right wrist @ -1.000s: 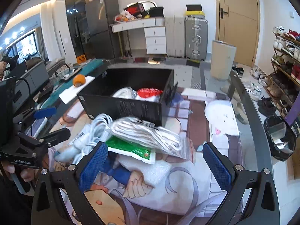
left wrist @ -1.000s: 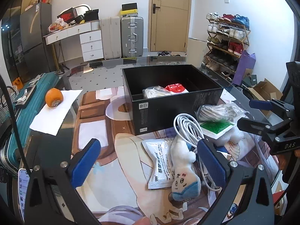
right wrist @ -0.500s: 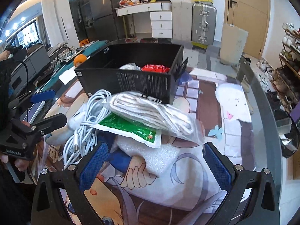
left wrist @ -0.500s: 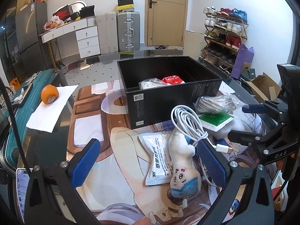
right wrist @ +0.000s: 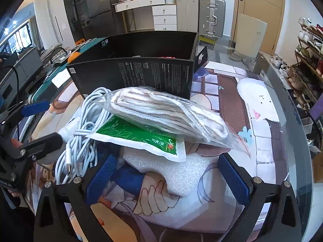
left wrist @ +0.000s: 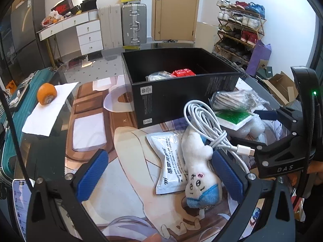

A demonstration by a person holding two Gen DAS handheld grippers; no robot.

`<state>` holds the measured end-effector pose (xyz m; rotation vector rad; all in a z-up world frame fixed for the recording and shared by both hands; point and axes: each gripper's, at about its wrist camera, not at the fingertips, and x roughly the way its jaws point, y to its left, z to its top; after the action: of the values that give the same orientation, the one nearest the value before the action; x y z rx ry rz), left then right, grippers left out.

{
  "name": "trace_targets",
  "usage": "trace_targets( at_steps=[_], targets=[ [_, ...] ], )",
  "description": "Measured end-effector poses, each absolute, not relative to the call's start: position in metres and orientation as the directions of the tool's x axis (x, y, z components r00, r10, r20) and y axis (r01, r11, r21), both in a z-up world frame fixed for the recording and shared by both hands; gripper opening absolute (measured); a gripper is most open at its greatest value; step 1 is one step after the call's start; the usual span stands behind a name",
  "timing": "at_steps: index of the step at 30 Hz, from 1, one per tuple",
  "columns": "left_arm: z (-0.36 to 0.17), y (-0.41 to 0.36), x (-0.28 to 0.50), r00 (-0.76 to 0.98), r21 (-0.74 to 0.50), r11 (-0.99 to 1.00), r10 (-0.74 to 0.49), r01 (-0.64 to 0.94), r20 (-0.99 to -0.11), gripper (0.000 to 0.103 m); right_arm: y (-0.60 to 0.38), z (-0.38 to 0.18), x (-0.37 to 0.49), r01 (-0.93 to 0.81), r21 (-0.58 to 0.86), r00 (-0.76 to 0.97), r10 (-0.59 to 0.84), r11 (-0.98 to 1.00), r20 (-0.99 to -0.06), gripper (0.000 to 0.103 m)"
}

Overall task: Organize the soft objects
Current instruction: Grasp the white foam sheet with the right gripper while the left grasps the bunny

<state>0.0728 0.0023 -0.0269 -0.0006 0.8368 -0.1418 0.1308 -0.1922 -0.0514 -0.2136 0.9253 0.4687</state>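
Note:
A black box (left wrist: 181,92) stands mid-table with a white bag (left wrist: 159,75) and a red packet (left wrist: 183,72) inside. In front of it lie a white plush toy (left wrist: 198,169) on a white sachet (left wrist: 169,161), and a coiled white cable (left wrist: 203,119). My left gripper (left wrist: 161,177) is open, with the toy by its right finger. A bagged striped cloth (right wrist: 167,113) rests on a green packet (right wrist: 141,137) and white foam (right wrist: 181,171). My right gripper (right wrist: 167,179) is open, low in front of that pile, the foam between its fingers.
An orange fruit (left wrist: 46,93) sits on white paper at the table's left edge, beside a teal suitcase (left wrist: 12,117). A phone (left wrist: 19,201) lies at the lower left. The glass table's rim (right wrist: 298,133) curves along the right, with a shoe rack (left wrist: 240,30) beyond.
Both grippers have moved forward and lower toward the heap. The right gripper came much closer to the bagged cloth and foam; the box now hides its contents from it.

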Motion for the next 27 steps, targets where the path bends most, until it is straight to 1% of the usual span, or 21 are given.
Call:
trace_targets(
  at_steps=[4, 6, 7, 8, 9, 10, 12, 16, 18, 20, 21, 22, 23, 24, 26, 27],
  targets=[
    [-0.026, -0.001, 0.072, 0.658, -0.05, 0.988, -0.133, 0.144, -0.741, 0.103, -0.192, -0.052, 0.131, -0.467, 0.022, 0.516, 0.292, 0.884, -0.805, 0.102],
    [-0.027, -0.002, 0.071, 0.655, -0.048, 0.988, -0.135, 0.149, -0.743, 0.103, -0.192, -0.052, 0.13, -0.47, 0.023, 0.519, 0.298, 0.882, -0.801, 0.095],
    [-0.027, -0.003, 0.07, 0.655, -0.046, 0.988, -0.134, 0.149, -0.743, 0.103, -0.192, -0.05, 0.129, -0.473, 0.014, 0.526, 0.295, 0.881, -0.797, 0.086],
    [-0.028, -0.003, 0.07, 0.653, -0.045, 0.988, -0.134, 0.151, -0.745, 0.103, -0.191, -0.049, 0.129, -0.475, 0.005, 0.531, 0.291, 0.88, -0.796, 0.08],
    [-0.028, -0.004, 0.07, 0.651, -0.045, 0.987, -0.135, 0.153, -0.747, 0.103, -0.192, -0.049, 0.129, -0.481, 0.013, 0.526, 0.301, 0.876, -0.796, 0.078],
    [-0.029, -0.004, 0.07, 0.648, -0.045, 0.987, -0.136, 0.156, -0.749, 0.103, -0.192, -0.048, 0.128, -0.486, 0.013, 0.524, 0.304, 0.874, -0.796, 0.075],
    [-0.029, -0.006, 0.07, 0.648, -0.04, 0.986, -0.136, 0.16, -0.749, 0.103, -0.192, -0.047, 0.126, -0.498, 0.009, 0.519, 0.307, 0.867, -0.798, 0.072],
    [-0.028, -0.009, 0.069, 0.65, -0.035, 0.984, -0.143, 0.176, -0.746, 0.1, -0.195, -0.047, 0.122, -0.515, 0.007, 0.515, 0.315, 0.857, -0.798, 0.072],
    [-0.027, -0.011, 0.067, 0.653, -0.036, 0.982, -0.151, 0.186, -0.742, 0.094, -0.196, -0.047, 0.119, -0.521, 0.004, 0.513, 0.317, 0.853, -0.797, 0.071],
    [-0.029, -0.011, 0.068, 0.646, -0.05, 0.979, -0.168, 0.197, -0.745, 0.078, -0.198, -0.048, 0.116, -0.526, 0.005, 0.513, 0.321, 0.851, -0.796, 0.071],
    [-0.029, -0.012, 0.068, 0.644, -0.052, 0.978, -0.173, 0.202, -0.746, 0.073, -0.198, -0.048, 0.115, -0.527, 0.005, 0.512, 0.322, 0.85, -0.796, 0.071],
    [-0.031, -0.013, 0.067, 0.639, -0.053, 0.976, -0.178, 0.21, -0.748, 0.062, -0.198, -0.047, 0.115, -0.53, 0.004, 0.51, 0.322, 0.848, -0.797, 0.071],
    [-0.031, -0.014, 0.068, 0.638, -0.056, 0.975, -0.184, 0.215, -0.748, 0.054, -0.198, -0.047, 0.115, -0.531, 0.003, 0.509, 0.322, 0.847, -0.798, 0.071],
    [-0.031, -0.015, 0.067, 0.637, -0.06, 0.973, -0.192, 0.223, -0.747, 0.051, -0.198, -0.047, 0.115, -0.532, 0.003, 0.509, 0.322, 0.847, -0.798, 0.071],
    [-0.033, -0.018, 0.066, 0.635, -0.051, 0.969, -0.196, 0.24, -0.747, 0.042, -0.198, -0.047, 0.115, -0.532, 0.002, 0.509, 0.322, 0.847, -0.798, 0.071],
    [-0.033, -0.02, 0.065, 0.635, -0.04, 0.968, -0.194, 0.248, -0.748, 0.04, -0.198, -0.047, 0.114, -0.533, 0.002, 0.509, 0.322, 0.846, -0.798, 0.071]
  ],
)
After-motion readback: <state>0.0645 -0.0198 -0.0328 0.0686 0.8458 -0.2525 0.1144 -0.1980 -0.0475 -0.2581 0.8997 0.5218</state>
